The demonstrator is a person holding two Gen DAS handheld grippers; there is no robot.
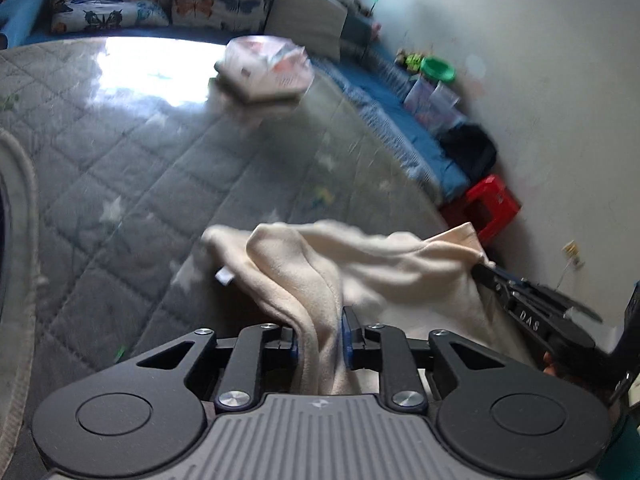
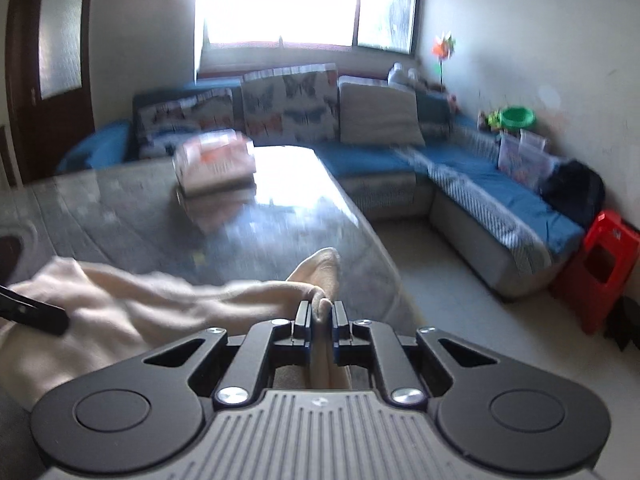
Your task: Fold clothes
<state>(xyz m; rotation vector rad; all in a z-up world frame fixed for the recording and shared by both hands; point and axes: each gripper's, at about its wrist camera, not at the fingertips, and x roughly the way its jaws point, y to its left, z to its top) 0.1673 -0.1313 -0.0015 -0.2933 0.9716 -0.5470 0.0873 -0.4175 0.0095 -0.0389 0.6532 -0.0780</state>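
Cream fleece garment pinched by left gripper and right gripper, jaws nearly closed; grey quilted star-patterned surface beneath, blue corner sofa at two o'clock.

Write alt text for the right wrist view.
The right gripper is shut on a fold of a cream garment above a grey quilted table. Behind it lie a folded stack, a blue sofa with cushions, a bright window and a red stool.
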